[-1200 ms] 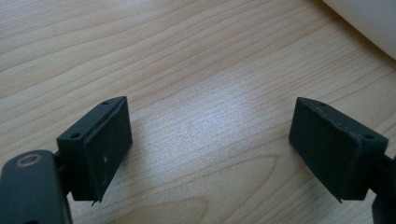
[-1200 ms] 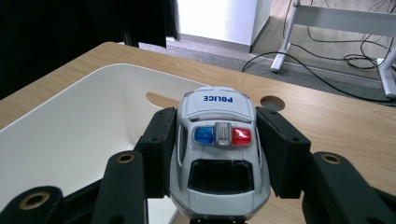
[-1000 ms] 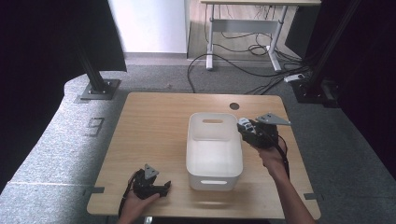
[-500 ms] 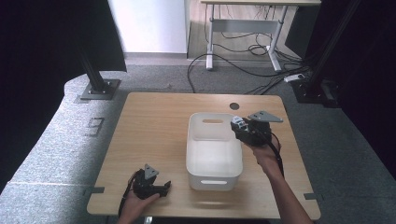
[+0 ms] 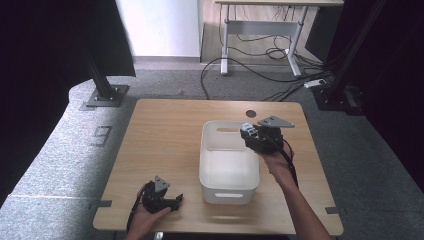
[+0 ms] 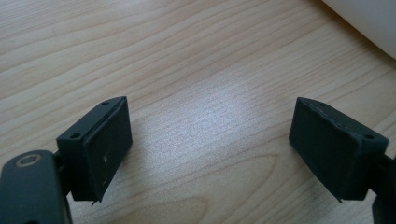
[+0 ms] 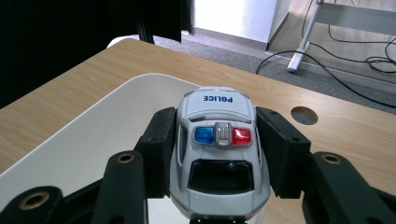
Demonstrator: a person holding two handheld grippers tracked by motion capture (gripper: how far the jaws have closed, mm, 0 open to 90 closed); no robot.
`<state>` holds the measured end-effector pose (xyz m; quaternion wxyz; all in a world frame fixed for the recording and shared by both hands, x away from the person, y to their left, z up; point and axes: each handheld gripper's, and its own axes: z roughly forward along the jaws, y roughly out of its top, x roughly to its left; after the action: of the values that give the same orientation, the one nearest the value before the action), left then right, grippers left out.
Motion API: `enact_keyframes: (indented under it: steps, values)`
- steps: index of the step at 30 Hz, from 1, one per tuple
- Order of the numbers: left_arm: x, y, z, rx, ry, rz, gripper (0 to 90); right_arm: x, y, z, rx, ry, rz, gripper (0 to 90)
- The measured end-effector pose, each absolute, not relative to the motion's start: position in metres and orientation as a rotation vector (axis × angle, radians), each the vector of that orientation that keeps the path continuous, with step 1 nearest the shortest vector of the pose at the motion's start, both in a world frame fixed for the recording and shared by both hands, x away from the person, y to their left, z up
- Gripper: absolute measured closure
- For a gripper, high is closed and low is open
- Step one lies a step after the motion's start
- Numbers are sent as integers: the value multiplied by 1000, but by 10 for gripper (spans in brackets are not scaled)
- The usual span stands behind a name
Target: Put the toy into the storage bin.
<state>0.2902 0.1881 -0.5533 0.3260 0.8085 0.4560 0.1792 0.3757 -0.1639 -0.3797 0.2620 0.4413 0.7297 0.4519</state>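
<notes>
- The wooden table (image 5: 165, 145) is evenly and softly lit from above; the black curtains at the left and right edges swallow light and show no detail.
- The white bin (image 5: 229, 157) is the brightest thing, its inner walls nearly washed out, and it casts only a faint shadow on the table's near edge.
- In the left gripper view a pale sheen lies on the wood grain between the jaws; the bin's corner at top right is blurred.
- In the right gripper view the toy police car (image 7: 219, 149) is sharp, while the cables and desk legs behind are soft, and the nearest gripper parts are slightly blurred.
</notes>
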Motion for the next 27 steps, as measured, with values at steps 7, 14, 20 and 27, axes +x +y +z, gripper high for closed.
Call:
enact_keyframes:
  steps: [7, 14, 20, 27]
  values:
    - [290, 188, -553, 2119, 1194, 469, 131, 378, -154, -381, 1182, 1992, 1224, 501]
    - [290, 188, -553, 2118, 1194, 469, 132, 381, -143, -378, 1169, 2008, 1222, 501]
    - [290, 188, -553, 2119, 1193, 469, 132, 384, -135, -378, 1166, 2025, 1227, 501]
    - [290, 188, -553, 2120, 1192, 468, 132, 387, -125, -379, 1156, 2046, 1214, 501]
